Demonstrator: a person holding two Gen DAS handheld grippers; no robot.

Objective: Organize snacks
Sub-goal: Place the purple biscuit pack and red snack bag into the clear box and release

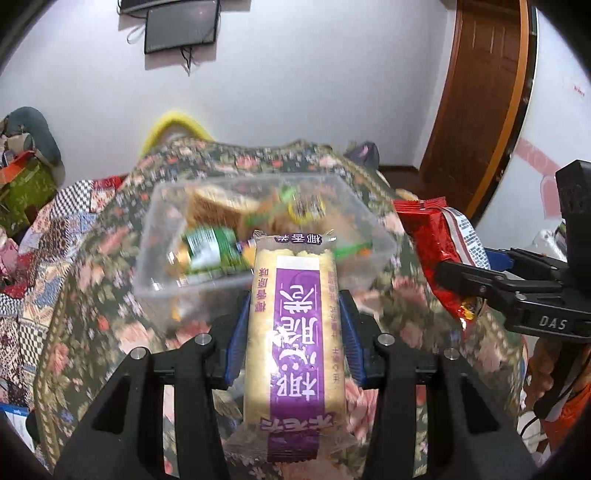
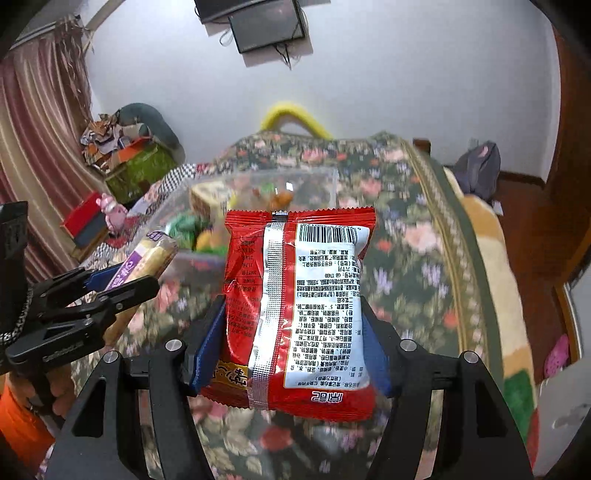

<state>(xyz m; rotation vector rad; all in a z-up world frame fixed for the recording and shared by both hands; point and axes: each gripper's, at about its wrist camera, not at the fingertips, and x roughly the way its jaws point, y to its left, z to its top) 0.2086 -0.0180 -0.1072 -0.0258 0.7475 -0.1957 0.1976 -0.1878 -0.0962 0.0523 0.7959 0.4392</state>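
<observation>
My left gripper (image 1: 293,314) is shut on a long yellow snack bar with a purple label (image 1: 295,332), held above the floral bedspread just short of a clear plastic box (image 1: 155,243) with several snacks in it. My right gripper (image 2: 293,321) is shut on a red snack packet (image 2: 295,314), its printed back facing the camera. The red packet also shows in the left wrist view (image 1: 439,247), to the right of the box. The bar (image 2: 144,262) and the box (image 2: 258,181) show in the right wrist view, the box ahead and left.
A floral bedspread (image 2: 406,258) covers the bed. A patchwork quilt (image 1: 55,229) lies to the left. A green box and clutter (image 2: 136,162) sit at the far left by a curtain. A wooden door (image 1: 480,92) stands to the right. A screen (image 1: 181,26) hangs on the wall.
</observation>
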